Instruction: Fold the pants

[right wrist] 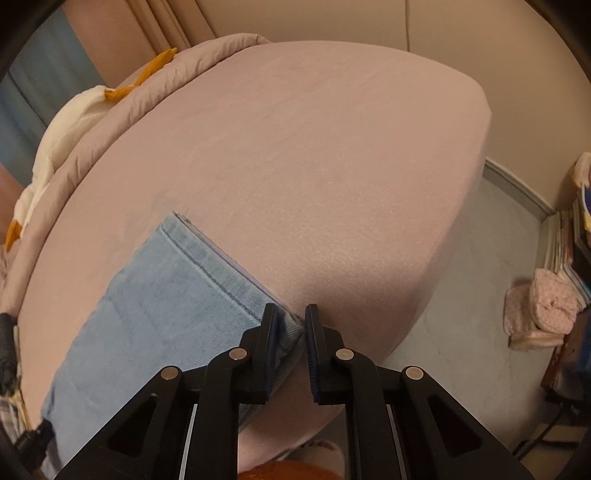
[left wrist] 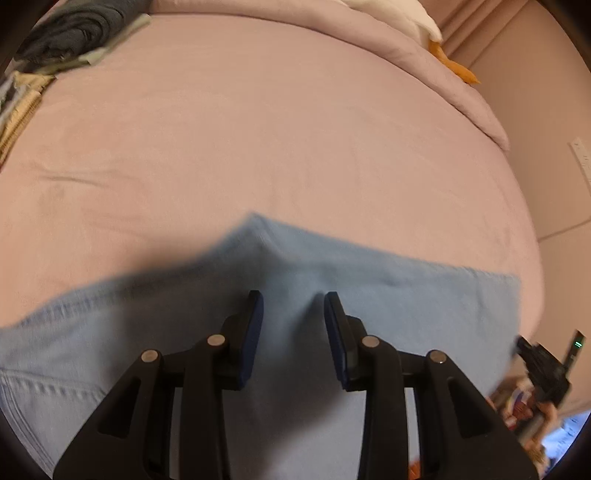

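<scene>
Jeans (right wrist: 155, 302) lie flat on the bed (right wrist: 314, 166), near its edge. R tongs (right wrist: 291, 325) pinched narrow on the hem corner, prob. to lift it for a fold. L tongs (left wrist: 293, 314) partly apart w/ denim bunched between; grip unclear.

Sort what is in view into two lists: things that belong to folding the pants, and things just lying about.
Belongs to the job:
- light blue denim pants
- left gripper, fabric bunched between its fingers
- right gripper, shut on the hem corner
- pink bed sheet, the work surface

Just lying about:
- dark grey folded clothes
- white and orange plush toy
- pink dotted fabric bundle
</scene>
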Motion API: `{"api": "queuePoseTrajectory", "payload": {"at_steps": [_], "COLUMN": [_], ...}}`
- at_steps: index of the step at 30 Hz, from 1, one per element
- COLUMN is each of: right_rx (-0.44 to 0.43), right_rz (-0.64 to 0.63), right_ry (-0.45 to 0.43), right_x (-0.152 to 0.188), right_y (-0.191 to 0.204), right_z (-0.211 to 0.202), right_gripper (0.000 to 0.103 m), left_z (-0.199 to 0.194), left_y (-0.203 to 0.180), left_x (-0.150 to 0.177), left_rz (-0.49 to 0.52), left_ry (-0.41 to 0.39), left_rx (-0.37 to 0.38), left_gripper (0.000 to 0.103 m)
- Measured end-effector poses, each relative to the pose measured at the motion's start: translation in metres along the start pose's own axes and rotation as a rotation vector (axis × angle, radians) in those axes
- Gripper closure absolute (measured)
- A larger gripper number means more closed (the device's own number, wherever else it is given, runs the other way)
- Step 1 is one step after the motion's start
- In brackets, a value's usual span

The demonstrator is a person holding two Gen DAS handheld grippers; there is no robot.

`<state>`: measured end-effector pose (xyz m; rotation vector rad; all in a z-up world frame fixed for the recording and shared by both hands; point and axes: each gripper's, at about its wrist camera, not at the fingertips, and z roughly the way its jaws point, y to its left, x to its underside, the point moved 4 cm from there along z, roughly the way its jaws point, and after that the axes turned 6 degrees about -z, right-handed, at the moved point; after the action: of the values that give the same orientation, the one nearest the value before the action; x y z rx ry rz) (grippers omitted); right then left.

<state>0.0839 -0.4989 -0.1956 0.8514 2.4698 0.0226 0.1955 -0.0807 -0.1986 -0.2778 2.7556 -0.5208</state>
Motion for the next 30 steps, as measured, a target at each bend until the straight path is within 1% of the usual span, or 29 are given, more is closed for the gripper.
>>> {"api": "queuePoseTrajectory", "payload": {"at_steps": [1,2,3,6,7,8,9,10,11,12,13,15,16,19,20,22,23,25,26,27,28,30], "right_rx": [0.010,0.018,0.017,0.021,0.015,0.007,-0.009,-0.026,-0.053,-0.063,-0.049,-0.050,-0.063,-0.153,-0.172,-0.168,-0.163,-0.136,-0.135,-0.133,-0.127,-0.153], "right_rz": [-0.003,-0.004,-0.002,-0.032,-0.039,-0.039,-0.033,-0.025,-0.013,-0.010,-0.016,-0.025,-0.026,-0.017,-0.013,-0.003,0.012,0.031,0.024,0.019,0.013,0.024], "right_ry": [-0.002,-0.005,-0.008,-0.004,-0.012,-0.015,-0.012,-0.012,-0.015,-0.012,0.003,0.004,0.008,0.032,0.030,0.008,-0.009,-0.029,-0.036,-0.037,-0.036,-0.044], "right_x": [0.000,0.001,0.001,0.008,0.011,0.013,0.016,0.019,0.022,0.024,0.028,0.027,0.028,0.027,0.027,0.025,0.023,0.021,0.022,0.022,0.021,0.019], "right_y": [0.000,0.000,0.000,-0.001,-0.002,-0.003,-0.006,-0.007,-0.008,-0.009,-0.009,-0.004,-0.002,0.005,0.006,0.007,0.006,0.008,0.010,0.013,0.015,0.016], "right_z": [-0.002,-0.005,-0.008,-0.021,-0.025,-0.028,-0.030,-0.030,-0.030,-0.028,-0.025,-0.017,-0.015,-0.001,0.003,0.007,0.008,0.004,0.003,0.001,0.000,-0.004], "right_gripper": [0.091,0.091,0.091,0.088,0.083,0.077,0.056,0.040,0.038,0.038,0.038,0.038,0.038,0.038,0.038,0.039,0.041,0.055,0.057,0.063,0.077,0.089], "left_z": [-0.005,-0.011,-0.019,-0.040,-0.045,-0.048,-0.051,-0.053,-0.055,-0.059,-0.061,-0.063,-0.064,-0.067,-0.069,-0.070,-0.070,-0.071,-0.071,-0.071,-0.072,-0.075], "left_y": [-0.001,-0.003,-0.006,-0.010,-0.009,-0.008,-0.006,-0.005,-0.003,-0.001,0.000,0.002,0.002,0.001,0.001,0.001,0.001,0.003,0.004,0.004,0.005,0.005], "left_x": [0.004,0.008,0.013,0.029,0.033,0.038,0.042,0.045,0.048,0.052,0.053,0.054,0.055,0.059,0.060,0.063,0.064,0.067,0.068,0.068,0.070,0.070], "left_rz": [-0.004,-0.001,0.013,0.065,0.074,0.075,0.073,0.072,0.070,0.066,0.065,0.060,0.057,0.051,0.053,0.054,0.049,0.042,0.041,0.041,0.042,0.039], "left_ry": [0.010,0.010,0.001,-0.039,-0.043,-0.043,-0.040,-0.036,-0.036,-0.041,-0.043,-0.043,-0.042,-0.045,-0.047,-0.048,-0.047,-0.040,-0.037,-0.038,-0.040,-0.045], "left_rx": [0.027,0.048,0.061,0.079,0.079,0.076,0.072,0.068,0.063,0.057,0.054,0.056,0.059,0.058,0.054,0.052,0.055,0.065,0.065,0.062,0.059,0.063], "left_gripper": [0.068,0.062,0.054,0.039,0.037,0.032,0.027,0.026,0.024,0.024,0.024,0.022,0.021,0.021,0.020,0.020,0.020,0.020,0.020,0.020,0.020,0.020]}}
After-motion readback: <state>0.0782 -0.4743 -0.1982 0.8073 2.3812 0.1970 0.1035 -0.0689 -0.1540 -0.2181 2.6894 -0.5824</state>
